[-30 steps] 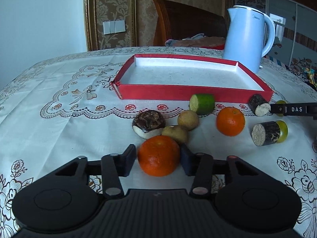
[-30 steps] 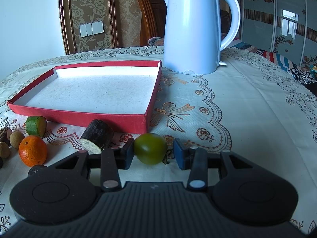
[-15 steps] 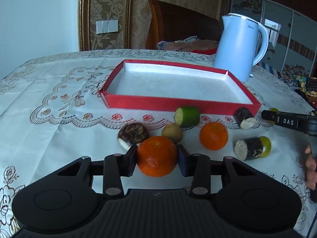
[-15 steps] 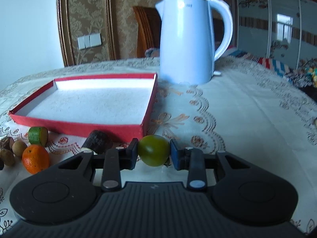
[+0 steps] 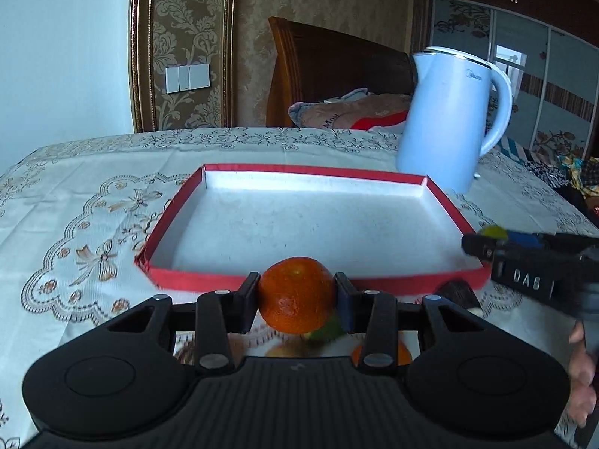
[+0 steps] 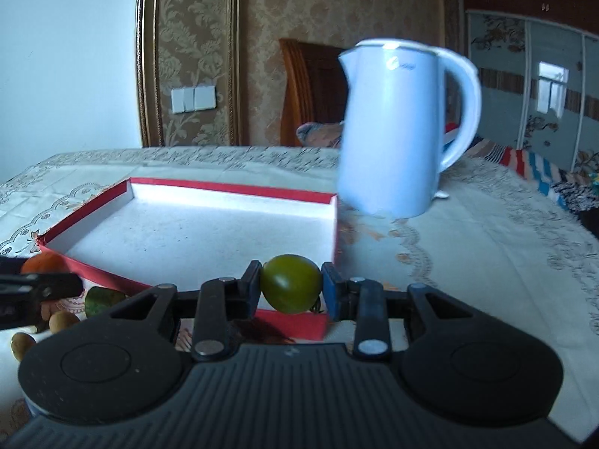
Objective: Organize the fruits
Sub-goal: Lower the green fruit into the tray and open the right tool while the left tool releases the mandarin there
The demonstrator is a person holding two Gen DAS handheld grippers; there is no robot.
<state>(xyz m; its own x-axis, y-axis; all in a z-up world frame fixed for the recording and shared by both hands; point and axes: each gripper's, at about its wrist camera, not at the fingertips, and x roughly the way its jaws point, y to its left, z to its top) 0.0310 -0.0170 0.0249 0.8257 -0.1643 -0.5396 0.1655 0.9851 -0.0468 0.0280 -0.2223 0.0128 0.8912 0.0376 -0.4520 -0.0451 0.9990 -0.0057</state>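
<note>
My left gripper [image 5: 297, 301] is shut on an orange [image 5: 297, 299] and holds it in the air just before the near wall of the red tray [image 5: 179, 224]. My right gripper [image 6: 291, 290] is shut on a green tomato [image 6: 291, 283], held over the tray's near right corner [image 6: 299, 323]. The right gripper also shows in the left wrist view [image 5: 486, 243], at the tray's right side. The tray's white floor holds no fruit. A second orange [image 5: 402, 353] and a green piece [image 5: 329, 331] lie on the cloth below the left gripper, mostly hidden.
A pale blue kettle [image 5: 449, 123] stands behind the tray's far right corner. Small brown fruits [image 6: 61, 321] and a green piece [image 6: 103, 299] lie on the cloth left of the right gripper. A wooden chair [image 5: 329, 71] stands behind the table.
Both grippers have closed on their fruit, lifted it off the cloth and moved forward to the tray's near edge. The other fruits have dropped below the left view.
</note>
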